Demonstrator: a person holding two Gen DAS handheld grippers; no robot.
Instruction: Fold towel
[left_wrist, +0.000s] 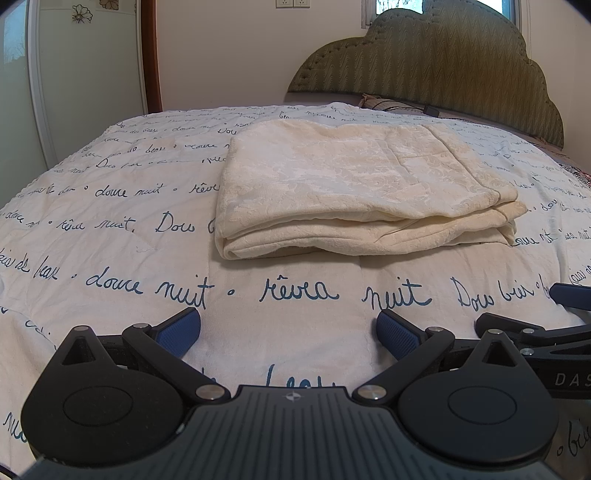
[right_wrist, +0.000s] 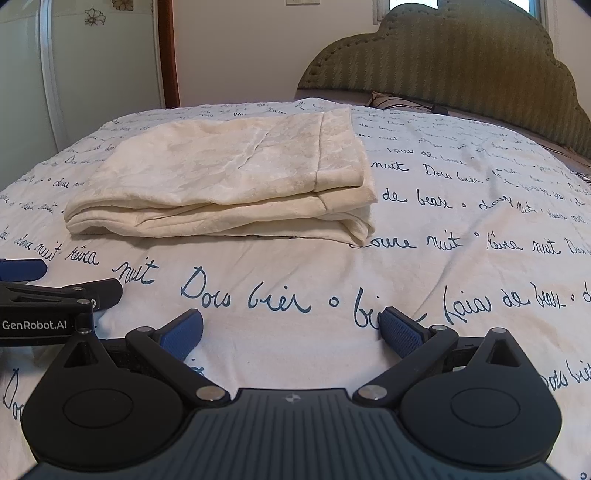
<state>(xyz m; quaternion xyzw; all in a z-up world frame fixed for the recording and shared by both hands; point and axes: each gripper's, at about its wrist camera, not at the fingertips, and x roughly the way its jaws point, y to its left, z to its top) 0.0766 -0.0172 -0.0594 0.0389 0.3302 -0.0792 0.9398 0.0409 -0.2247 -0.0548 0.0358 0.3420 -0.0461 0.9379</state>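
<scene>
Covering nearly the whole lower and middle frame in both views was the bed (left_wrist: 110, 229), spread with a white quilt printed in blue script; a padded green headboard (left_wrist: 443, 62) stood at upper right. On the quilt, at centre frame in the left wrist view and left of centre in the right wrist view, lay the cream towel (left_wrist: 351, 192), already folded into a flat stack of several layers, its long axis running across the frame from left to right, its layered edge facing the cameras. Below it, at bottom centre of each view, were the tools: the left gripper (left_wrist: 289, 332) and the right gripper (right_wrist: 291, 332), each with blue pads spread wide and nothing between them, side by side and well apart from the towel, with bare quilt between. The towel lay straight ahead of the left gripper and ahead-left of the right one, so the left appeared the nearer to its middle. In my judgement the fold was largely complete; any further fold would likely bring one short end across to the other.
</scene>
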